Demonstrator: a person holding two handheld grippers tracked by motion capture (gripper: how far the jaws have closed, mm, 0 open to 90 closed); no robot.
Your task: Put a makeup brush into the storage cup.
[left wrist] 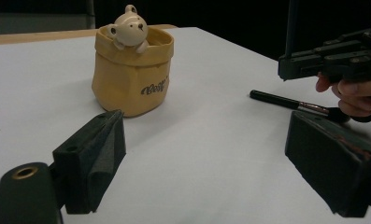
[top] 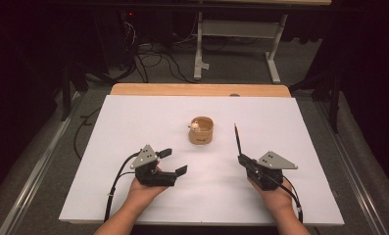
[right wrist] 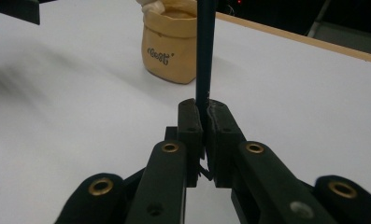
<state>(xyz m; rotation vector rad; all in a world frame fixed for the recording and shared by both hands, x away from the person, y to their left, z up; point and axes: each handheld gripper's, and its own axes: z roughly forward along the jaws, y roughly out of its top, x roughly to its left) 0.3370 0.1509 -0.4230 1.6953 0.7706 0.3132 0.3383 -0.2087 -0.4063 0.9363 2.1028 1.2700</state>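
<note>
A yellow bag-shaped pot (top: 201,131) (left wrist: 131,70) (right wrist: 171,46) stands mid-table, with a small cream bear figure (left wrist: 129,28) peeking over its rim. My left gripper (top: 174,161) (left wrist: 206,149) rests near the front left, jaws wide apart with nothing between them, aimed towards the pot. My right gripper (top: 242,159) (right wrist: 204,112) (left wrist: 283,65) is shut on a thin dark stick (top: 237,139) (right wrist: 205,56) that rises from its pads. In the left gripper view a black-handled brush (left wrist: 286,101) with a metal ferrule lies on the sheet beneath the right hand.
A white sheet (top: 133,122) covers the table, with the wooden top (top: 202,89) showing along the far edge. Beyond it, on the floor, are cables (top: 153,61) and a white table frame (top: 236,29). Dark space flanks both sides.
</note>
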